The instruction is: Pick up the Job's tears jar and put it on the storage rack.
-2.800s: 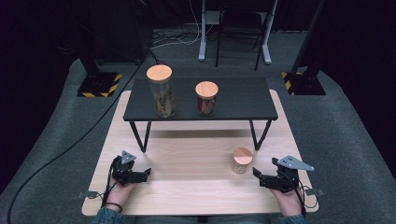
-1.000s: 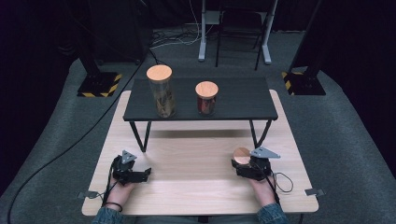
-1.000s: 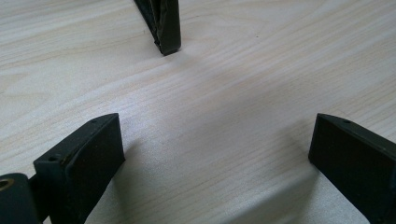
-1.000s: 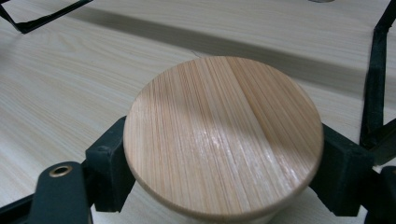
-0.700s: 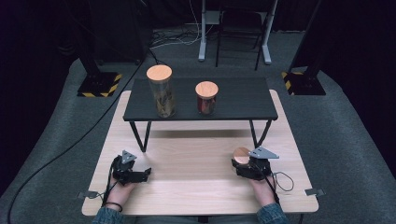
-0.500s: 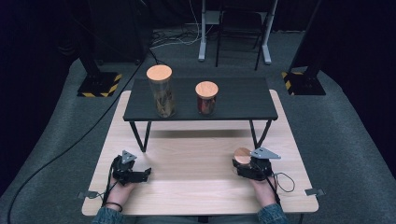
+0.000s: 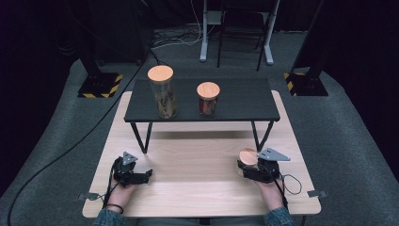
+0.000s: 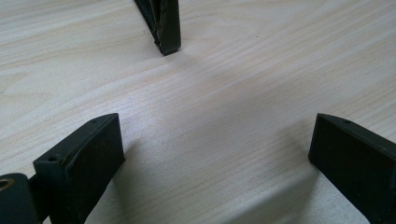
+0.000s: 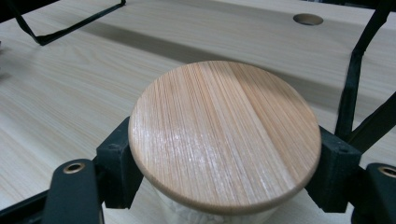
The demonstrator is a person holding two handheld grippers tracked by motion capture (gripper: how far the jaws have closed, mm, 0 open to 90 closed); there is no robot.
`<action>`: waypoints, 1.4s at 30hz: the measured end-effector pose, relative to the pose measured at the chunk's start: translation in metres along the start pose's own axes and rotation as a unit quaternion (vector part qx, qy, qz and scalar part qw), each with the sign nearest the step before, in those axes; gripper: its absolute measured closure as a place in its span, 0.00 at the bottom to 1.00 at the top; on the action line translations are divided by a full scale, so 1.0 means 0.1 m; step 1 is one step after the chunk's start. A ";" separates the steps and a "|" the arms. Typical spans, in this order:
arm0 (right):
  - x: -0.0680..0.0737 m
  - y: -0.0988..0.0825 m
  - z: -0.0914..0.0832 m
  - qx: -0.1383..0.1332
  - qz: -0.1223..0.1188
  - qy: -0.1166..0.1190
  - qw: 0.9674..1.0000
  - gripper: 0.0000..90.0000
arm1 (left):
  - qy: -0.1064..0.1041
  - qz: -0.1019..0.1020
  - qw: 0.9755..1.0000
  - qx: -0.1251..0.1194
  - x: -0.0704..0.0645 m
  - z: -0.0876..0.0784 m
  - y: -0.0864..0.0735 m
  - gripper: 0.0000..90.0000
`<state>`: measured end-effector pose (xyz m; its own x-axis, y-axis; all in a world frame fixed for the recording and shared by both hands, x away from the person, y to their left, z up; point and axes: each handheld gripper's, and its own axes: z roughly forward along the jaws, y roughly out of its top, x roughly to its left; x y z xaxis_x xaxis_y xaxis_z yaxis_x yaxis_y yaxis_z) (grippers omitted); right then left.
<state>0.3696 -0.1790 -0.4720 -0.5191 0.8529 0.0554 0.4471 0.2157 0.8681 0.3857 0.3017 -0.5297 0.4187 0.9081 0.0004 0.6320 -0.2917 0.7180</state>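
high view: right claw (image 7: 248,165) grips the small jar (image 7: 248,157) on the tabletop (image 7: 197,165), ready to lift it. left gripper view: left claw (image 8: 215,163) rests spread apart, idle. right gripper view: jaws clamp just below the wooden lid (image 9: 224,130), securing the jar.

Small jar (image 7: 248,159) with round bamboo lid (image 9: 224,133), upright on light wooden table (image 7: 197,165), near right edge, in front of black shelf's right leg. Lid flat, level, grain running front to back, glossy sheen at near side. Pale body just visible beneath lid, clamped on both sides.
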 end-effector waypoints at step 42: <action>0.07 0.63 -0.53 -0.025 -0.023 0.011 0.999 0.28 | 0.000 0.000 1.000 0.000 0.00 0.00 0.00 0.03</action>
<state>0.3559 -0.1849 -0.3906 -0.5547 0.8316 0.0252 0.3857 0.2302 0.8935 0.3857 0.3016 -0.5297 0.4183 0.9083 0.0010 0.6318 -0.2918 0.7181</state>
